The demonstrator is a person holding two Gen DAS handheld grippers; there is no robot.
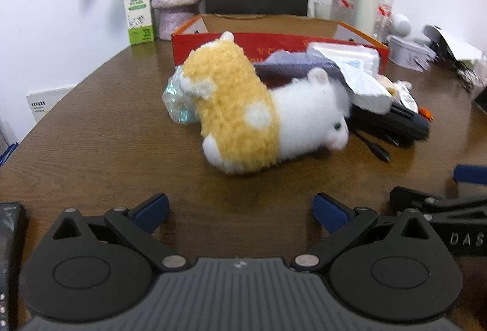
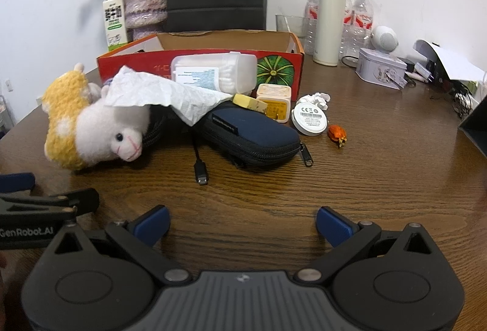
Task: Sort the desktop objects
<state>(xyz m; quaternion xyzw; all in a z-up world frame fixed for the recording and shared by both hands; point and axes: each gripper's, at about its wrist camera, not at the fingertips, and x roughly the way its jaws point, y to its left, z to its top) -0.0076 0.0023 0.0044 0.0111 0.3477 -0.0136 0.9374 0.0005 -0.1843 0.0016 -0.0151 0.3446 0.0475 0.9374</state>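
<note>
Both claws hang low over a brown worktop (image 2: 350, 179) with a clear wood grain. The left claw (image 1: 240, 210) has its two blue-padded fingers wide apart and holds nothing; the right claw (image 2: 242, 224) stands the same way, also with nothing between the fingers.

In front of the left claw, at twelve o'clock, lies one plush toy (image 1: 258, 115) on its side, fluffy white with a curly yellow coat. In the right wrist view the toy (image 2: 88, 127) is at ten o'clock, its head touching a dark blue zipped pouch (image 2: 252, 136) of woven cloth, oval in shape. One crumpled sheet of white tissue (image 2: 158, 93) hangs over the toy and the pouch. One black cable (image 2: 199, 163) comes out from under the pouch, with a flat plug at its end.

Behind them stands one red cardboard box (image 2: 274, 69), open at the top, with a green pumpkin picture on its wall. A clear plastic tub of cotton swabs (image 2: 213, 72) leans against it. At one o'clock from the pouch are one cream square charger (image 2: 274, 106), one yellow wedge-shaped piece (image 2: 248, 102), one round white disc (image 2: 310, 119), one small ball of paper (image 2: 315, 98) and one small orange thing (image 2: 336, 134).

Far back stand one milk carton (image 2: 115, 20), one rough purple vase (image 2: 146, 4), one cream flask (image 2: 330, 23) and two plastic bottles (image 2: 360, 23).
</note>
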